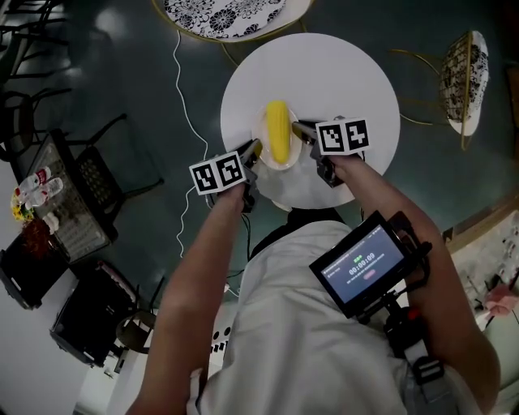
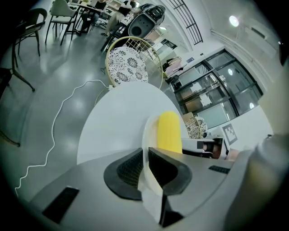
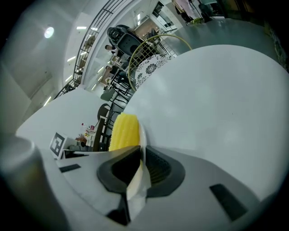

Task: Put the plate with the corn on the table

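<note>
A small white plate (image 1: 268,158) with a yellow corn cob (image 1: 277,131) lies over the round white table (image 1: 349,81). My left gripper (image 1: 255,149) is shut on the plate's left rim (image 2: 146,149), and my right gripper (image 1: 302,132) is shut on its right rim (image 3: 141,144). In the left gripper view the corn (image 2: 169,131) stands just past the jaws; in the right gripper view the corn (image 3: 123,131) lies to the left of the rim. Whether the plate touches the table cannot be told.
A patterned round chair (image 1: 223,14) stands beyond the table, another chair (image 1: 464,69) to its right. A white cable (image 1: 185,113) runs over the dark floor at the left. Black chairs and a cluttered table (image 1: 49,203) stand at far left.
</note>
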### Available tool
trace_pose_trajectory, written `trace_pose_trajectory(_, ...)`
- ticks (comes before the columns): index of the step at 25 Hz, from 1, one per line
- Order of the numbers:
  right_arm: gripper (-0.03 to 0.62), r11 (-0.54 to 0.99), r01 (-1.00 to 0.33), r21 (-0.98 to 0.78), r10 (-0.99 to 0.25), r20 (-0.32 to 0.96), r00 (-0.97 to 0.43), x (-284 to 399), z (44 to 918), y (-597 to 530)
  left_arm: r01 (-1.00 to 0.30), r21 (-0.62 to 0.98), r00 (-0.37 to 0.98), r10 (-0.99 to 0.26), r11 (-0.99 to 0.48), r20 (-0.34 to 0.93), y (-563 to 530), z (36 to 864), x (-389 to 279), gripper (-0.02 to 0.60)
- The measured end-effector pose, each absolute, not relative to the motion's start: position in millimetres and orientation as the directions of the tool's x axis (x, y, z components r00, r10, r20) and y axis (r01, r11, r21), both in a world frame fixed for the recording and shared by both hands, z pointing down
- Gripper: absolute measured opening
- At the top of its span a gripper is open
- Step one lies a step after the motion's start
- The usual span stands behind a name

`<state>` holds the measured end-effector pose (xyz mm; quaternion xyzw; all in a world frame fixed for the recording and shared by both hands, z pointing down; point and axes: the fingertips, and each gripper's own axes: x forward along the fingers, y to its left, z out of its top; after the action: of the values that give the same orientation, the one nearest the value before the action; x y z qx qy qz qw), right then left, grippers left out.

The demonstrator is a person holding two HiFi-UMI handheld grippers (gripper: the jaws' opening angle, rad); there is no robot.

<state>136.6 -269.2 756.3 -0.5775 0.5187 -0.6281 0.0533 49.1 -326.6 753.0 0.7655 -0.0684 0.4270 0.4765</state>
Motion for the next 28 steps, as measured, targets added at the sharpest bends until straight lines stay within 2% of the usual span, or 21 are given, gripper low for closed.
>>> trace_pose_trajectory(13, 0.037, -0.440, -0.617, -0.652, -0.678, 0.692, -0.247, 166.7, 746.3, -285.4, -0.484, 0.652, 0.627, 0.289, -0.584, 0.724, -343.7, 744.8, 81.3, 0.028)
trace_pose_trajectory(21, 0.038, -0.411, -0.694, -0.591, -0.652, 0.723, -0.230, 161.7, 745.3, -290.8, -0.474, 0.585, 0.591, 0.255, -0.658, 0.766, -345.5, 742.9, 79.2, 0.029)
trace_pose_trajectory(28, 0.040, -0.415, -0.699, -0.582, -0.659, 0.722, -0.210, 161.8, 746.2, -291.8, -0.467, 0.556, 0.594, 0.222, -0.688, 0.774, -347.2, 744.5, 78.8, 0.037)
